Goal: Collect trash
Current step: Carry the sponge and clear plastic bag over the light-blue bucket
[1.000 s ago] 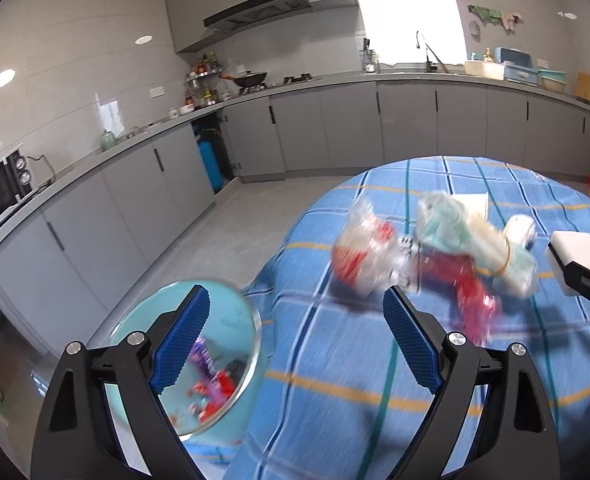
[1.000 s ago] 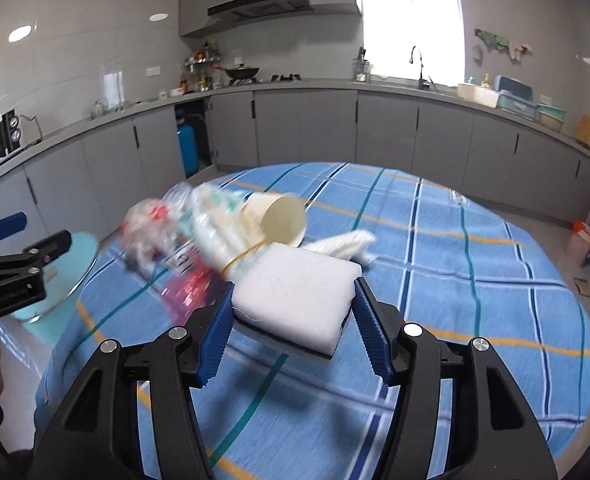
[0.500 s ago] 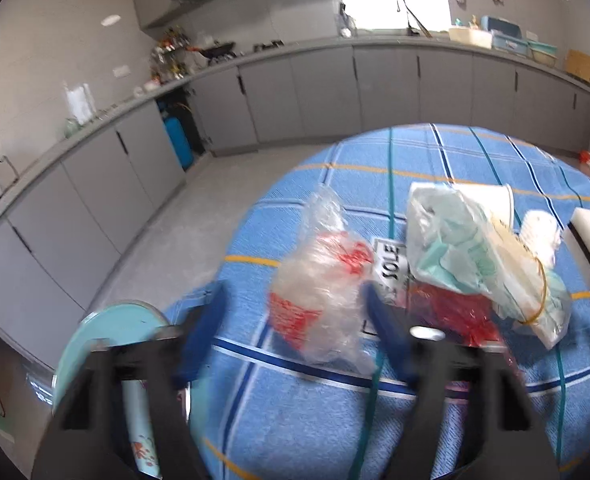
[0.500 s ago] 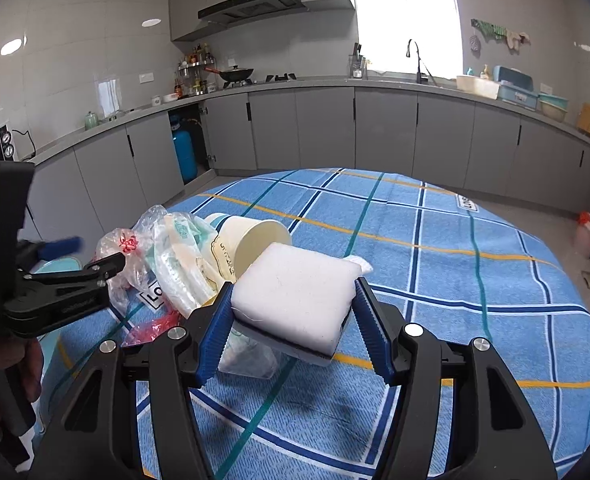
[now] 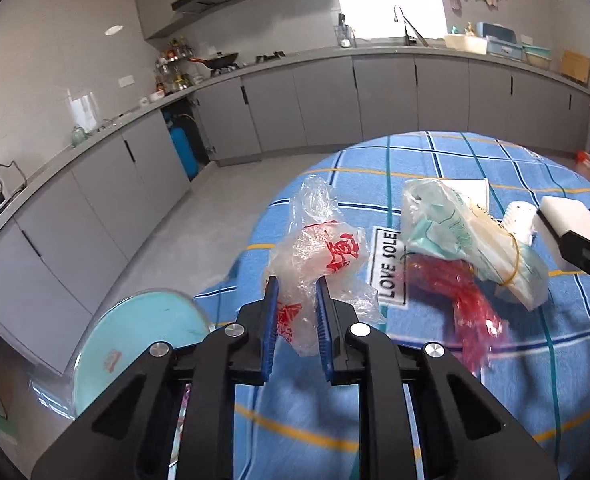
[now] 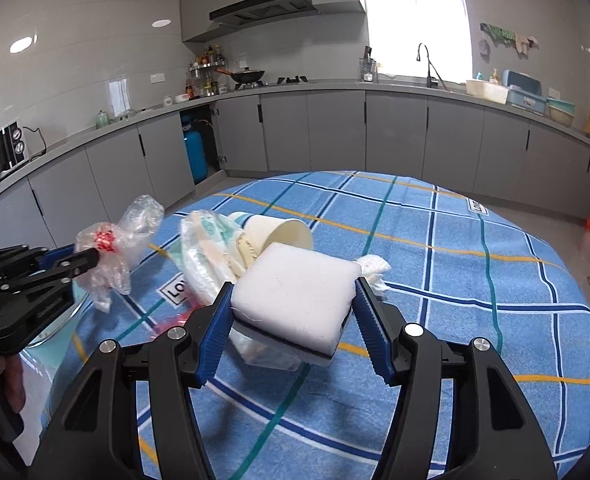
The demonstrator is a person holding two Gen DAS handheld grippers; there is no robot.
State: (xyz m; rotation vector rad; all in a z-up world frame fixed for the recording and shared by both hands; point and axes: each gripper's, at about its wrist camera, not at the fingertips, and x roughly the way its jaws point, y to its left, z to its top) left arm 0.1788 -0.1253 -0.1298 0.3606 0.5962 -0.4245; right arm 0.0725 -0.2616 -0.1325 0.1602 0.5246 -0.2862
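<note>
Left gripper (image 5: pixel 296 300) closing on the clear plastic bag (image 5: pixel 319 256) with red print; jaws narrow, film bunched between the blue pads (image 5: pixel 272 312); whether the pads are already biting firm cannot be told, since the film is thin and slack. Bag sits at the near-left edge of the blue checked tablecloth (image 5: pixel 495 380), touching the cloth, its upper part crumpled upward; beyond the table edge, lower left, the round teal bin (image 5: pixel 143 332) stands on the floor, close by.

Right gripper (image 6: pixel 293 308) holds the white sponge (image 6: pixel 295 292) across its width, jaws about halfway apart, pads pressed on both sides; it hangs over the rest of the pile: the green-and-white packet (image 5: pixel 455 236) banded with a rubber band, the paper cup (image 6: pixel 279 232) on its side, the red wrapper (image 5: pixel 459 292), a crumpled tissue (image 6: pixel 371 268).

Advice for the step in hand: let the jaws finish closing before lifting; gather a thick bunch of film, not a single ply, or it slips out; lift straight up clear of the cloth label (image 5: pixel 389 270); then carry left over the bin before letting go. Risk, in my judgement: the trailing bag snags the red wrapper or drags the packet; keep the sponge hand clear of the path.
</note>
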